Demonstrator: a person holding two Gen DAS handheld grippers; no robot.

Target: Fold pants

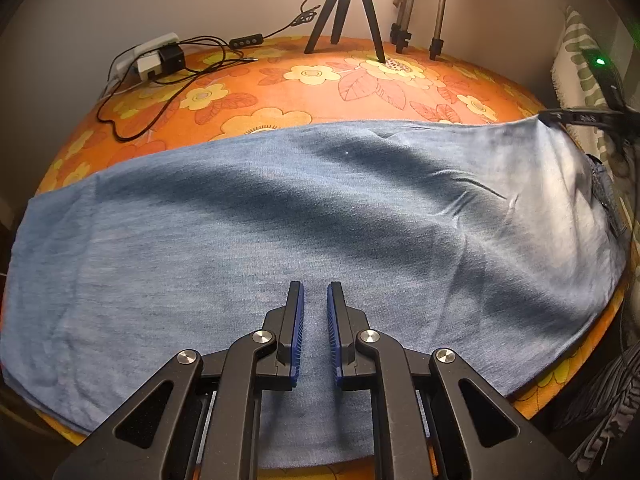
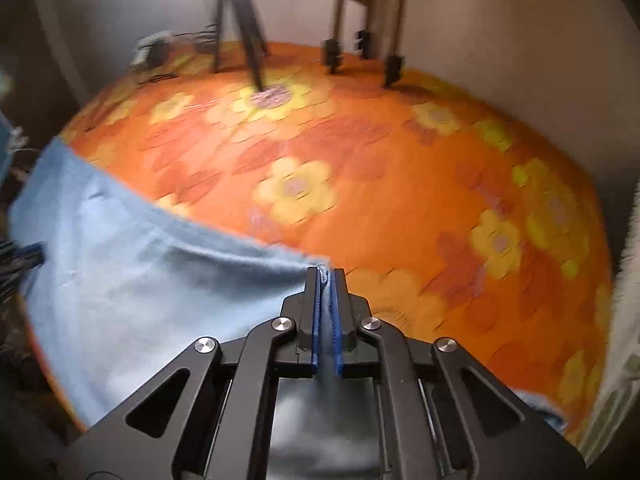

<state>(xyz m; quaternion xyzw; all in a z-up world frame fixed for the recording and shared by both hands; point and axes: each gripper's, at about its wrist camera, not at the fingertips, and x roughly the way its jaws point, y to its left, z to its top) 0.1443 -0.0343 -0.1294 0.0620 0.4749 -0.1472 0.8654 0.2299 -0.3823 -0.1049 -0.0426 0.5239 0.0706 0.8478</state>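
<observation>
Both wrist views look low across the table, sharing the pants.

Pants: one pair is counted, blue.
Grippers: two are counted, left gripper and right gripper.
Tripods: two are seen, one black tripod and one silver tripod.
Power strip: one is counted.
Cloth: one floral cover is counted.

Your orange flowery table had the pants at 6, black tripod at 12, power strip around 10.
</observation>
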